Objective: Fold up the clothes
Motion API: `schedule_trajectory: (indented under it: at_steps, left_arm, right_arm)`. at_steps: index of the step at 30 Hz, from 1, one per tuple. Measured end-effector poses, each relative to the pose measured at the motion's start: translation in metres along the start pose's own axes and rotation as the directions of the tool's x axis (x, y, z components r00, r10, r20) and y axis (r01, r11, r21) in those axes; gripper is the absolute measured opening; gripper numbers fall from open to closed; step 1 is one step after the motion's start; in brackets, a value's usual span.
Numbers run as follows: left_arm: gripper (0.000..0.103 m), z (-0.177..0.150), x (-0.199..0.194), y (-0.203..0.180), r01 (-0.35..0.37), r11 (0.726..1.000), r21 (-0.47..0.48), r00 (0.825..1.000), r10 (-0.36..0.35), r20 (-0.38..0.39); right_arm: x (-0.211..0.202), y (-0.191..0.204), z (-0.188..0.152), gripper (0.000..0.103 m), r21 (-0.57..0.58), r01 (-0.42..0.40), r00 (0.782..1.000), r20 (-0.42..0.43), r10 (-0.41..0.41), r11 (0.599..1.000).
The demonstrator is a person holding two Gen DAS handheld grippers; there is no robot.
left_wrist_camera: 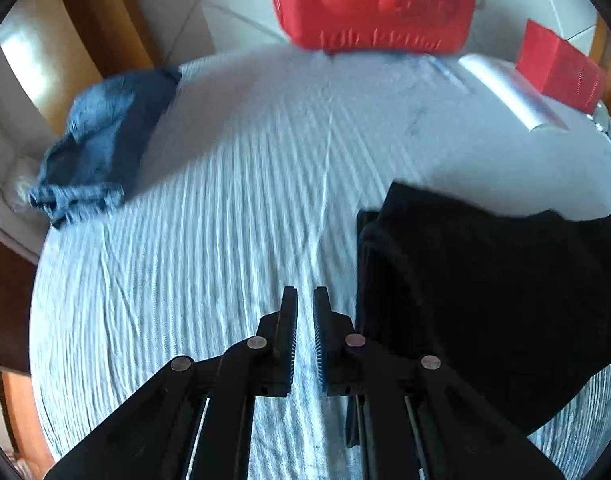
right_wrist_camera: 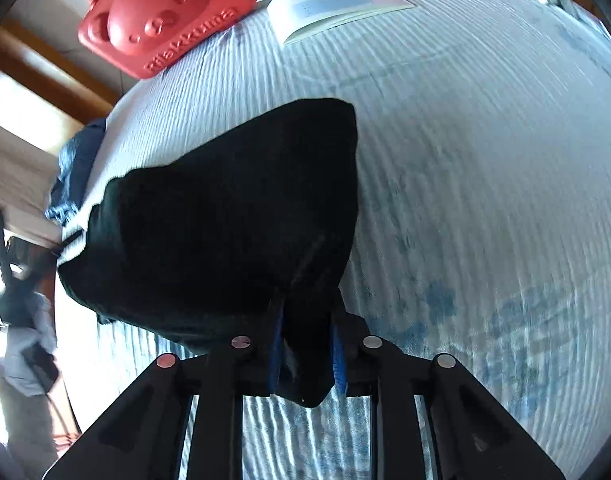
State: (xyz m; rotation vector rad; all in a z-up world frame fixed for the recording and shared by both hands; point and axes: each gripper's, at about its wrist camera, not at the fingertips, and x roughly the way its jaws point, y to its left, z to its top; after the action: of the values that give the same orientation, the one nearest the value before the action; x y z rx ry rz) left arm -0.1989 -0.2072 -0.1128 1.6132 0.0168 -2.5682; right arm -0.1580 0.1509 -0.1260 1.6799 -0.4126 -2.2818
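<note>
A black garment (left_wrist_camera: 477, 292) lies partly folded on the pale blue striped bed sheet (left_wrist_camera: 233, 200). My left gripper (left_wrist_camera: 305, 300) hovers just left of it, its jaws nearly together with a narrow gap and nothing between them. My right gripper (right_wrist_camera: 305, 316) is shut on a corner of the black garment (right_wrist_camera: 233, 216) and holds that corner up off the sheet (right_wrist_camera: 485, 160); its fingertips are hidden in the cloth. A folded blue denim garment (left_wrist_camera: 93, 144) lies at the bed's far left edge, and it also shows in the right wrist view (right_wrist_camera: 71, 172).
A red bear-faced plastic case (left_wrist_camera: 369, 4) stands at the far edge of the bed, seen too in the right wrist view (right_wrist_camera: 161, 16). A red box (left_wrist_camera: 557, 68) and a white booklet (right_wrist_camera: 337, 4) lie at the far right. Wooden furniture (left_wrist_camera: 101, 20) and tiled floor lie beyond.
</note>
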Motion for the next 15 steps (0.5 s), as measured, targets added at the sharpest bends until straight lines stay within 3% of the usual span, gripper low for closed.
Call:
schedule_trajectory:
  at_steps: [3, 5, 6, 7, 9, 15]
  left_arm:
    - [0.011, -0.009, -0.022, 0.009, 0.095, 0.995, -0.043, 0.994, -0.093, 0.052]
    - [0.030, -0.008, -0.041, 0.009, 0.171, 0.984, -0.055, 0.983, -0.166, 0.080]
    - [0.047, -0.006, -0.049, 0.007, 0.219, 0.974, -0.057, 0.973, -0.213, 0.094]
    - [0.054, -0.006, -0.057, 0.003, 0.256, 0.965, -0.052, 0.963, -0.250, 0.104]
    - [0.056, -0.007, -0.067, -0.006, 0.296, 0.954, -0.036, 0.951, -0.291, 0.106]
    - [0.056, -0.021, -0.050, -0.011, 0.298, 0.951, -0.086, 0.954, -0.298, 0.008]
  right_arm:
    - [-0.017, 0.001, -0.002, 0.022, -0.028, 0.005, 0.999, 0.032, -0.004, 1.000]
    - [-0.023, 0.000, 0.000, 0.025, -0.040, 0.009, 0.999, 0.042, -0.007, 0.999]
    - [-0.023, 0.000, 0.002, 0.025, -0.041, 0.009, 0.999, 0.045, -0.007, 0.999]
    - [-0.022, 0.001, 0.004, 0.025, -0.035, 0.005, 0.999, 0.047, -0.003, 0.999]
    - [-0.018, 0.002, 0.008, 0.026, -0.014, -0.012, 0.999, 0.044, 0.012, 1.000]
    - [-0.009, 0.003, 0.006, 0.027, 0.016, -0.037, 0.999, 0.025, 0.037, 0.999]
